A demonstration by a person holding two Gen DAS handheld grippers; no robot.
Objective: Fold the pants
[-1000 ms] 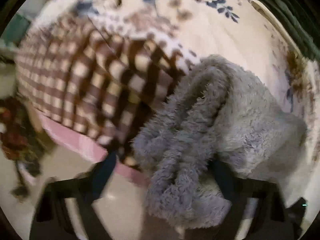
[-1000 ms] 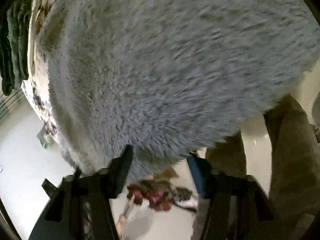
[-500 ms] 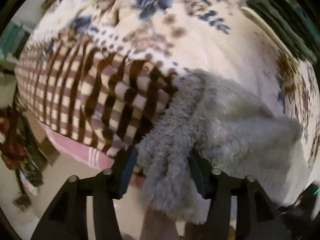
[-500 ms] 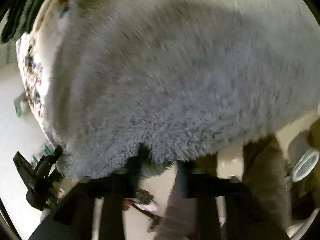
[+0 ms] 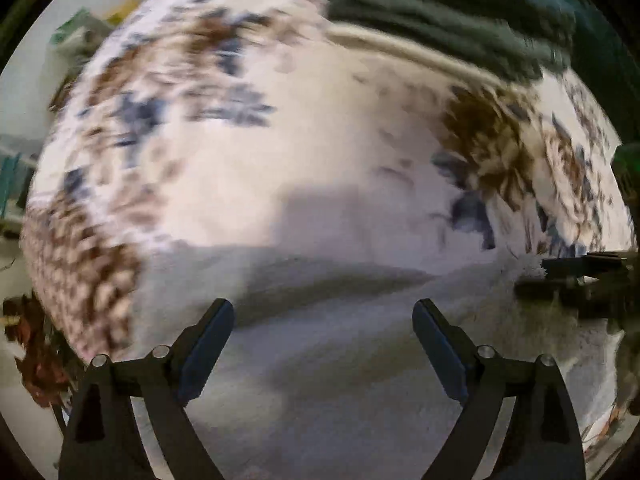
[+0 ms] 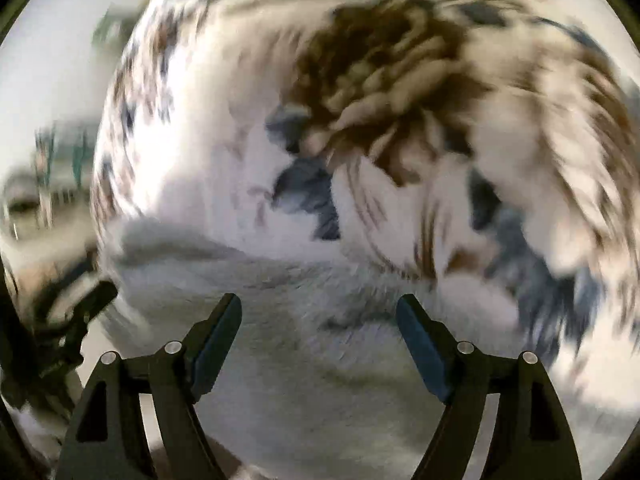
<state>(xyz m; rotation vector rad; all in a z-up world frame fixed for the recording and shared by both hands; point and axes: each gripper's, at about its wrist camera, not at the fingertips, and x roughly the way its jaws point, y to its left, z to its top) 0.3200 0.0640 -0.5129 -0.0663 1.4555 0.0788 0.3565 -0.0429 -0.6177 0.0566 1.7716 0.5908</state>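
The grey fleece pants (image 5: 340, 344) lie spread on the floral bedspread (image 5: 280, 140), filling the lower half of both wrist views (image 6: 312, 344). My left gripper (image 5: 323, 320) is open and empty just above the pants. My right gripper (image 6: 319, 314) is open and empty over the same fleece. The right gripper's black fingers also show at the right edge of the left wrist view (image 5: 576, 280), by the pants' edge. Both views are motion-blurred.
A dark green cloth (image 5: 460, 16) lies along the far side of the bed. A brown checked patch of bedding (image 5: 80, 272) is at the left. Floor and clutter (image 5: 36, 360) show beyond the bed's left edge.
Both grippers were shut on the fleece pants and held them up; both have now opened and let go, and the pants lie flat on the bed. Both cameras have swung toward the bed.
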